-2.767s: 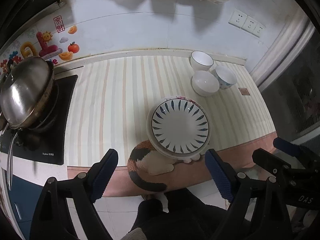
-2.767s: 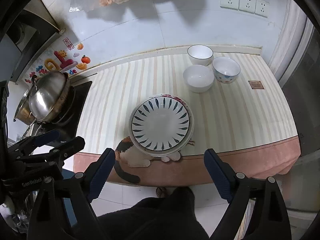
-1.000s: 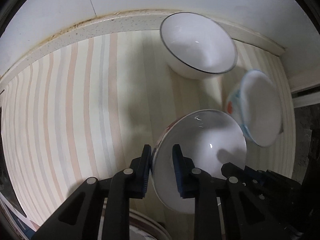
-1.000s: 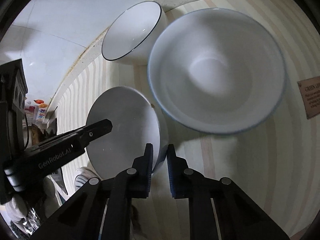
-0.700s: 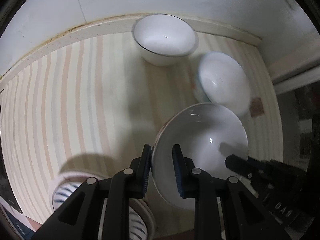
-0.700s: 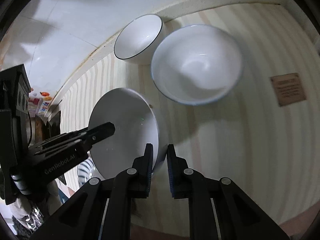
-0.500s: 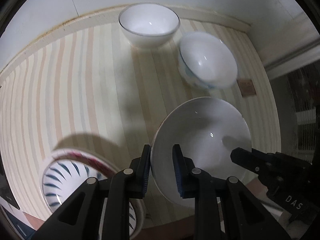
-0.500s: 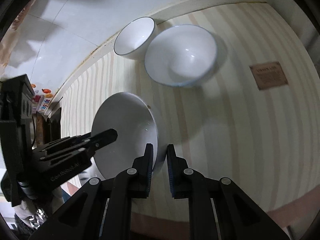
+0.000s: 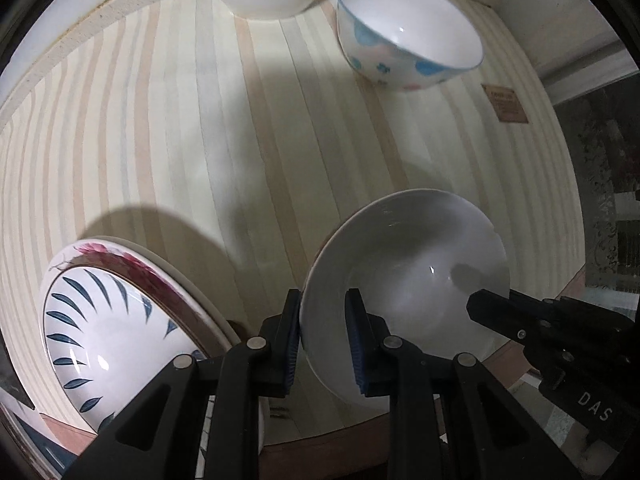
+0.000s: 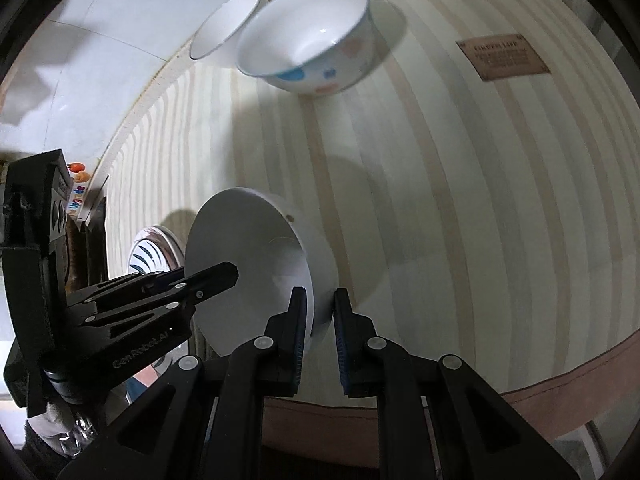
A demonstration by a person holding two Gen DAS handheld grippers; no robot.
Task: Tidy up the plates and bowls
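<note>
1. Left wrist view: the left gripper (image 9: 322, 336) is clenched on the near rim of the plain white bowl (image 9: 408, 280), which is held above the striped mat (image 9: 200, 140) at 5 o'clock. Glazed ceramic, it looks stiff, slick and breakable. The blue-leaf plate (image 9: 100, 320) sits at 8 o'clock.
2. Right wrist view: the right gripper (image 10: 320, 336) pinches the opposite rim of the same bowl (image 10: 248, 264). The thin wall is the best hold. The dotted bowl (image 10: 308, 40) stands at 12 o'clock.

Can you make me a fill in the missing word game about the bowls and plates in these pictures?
1. Both grippers are shut on the rim of the plain ___ bowl.
2. The left gripper and the right gripper hold ___ bowl.
3. The leaf-pattern plate has ___ leaves.
4. The spotted bowl has a ___ rim.

Missing words: white; the same; blue; blue
</note>
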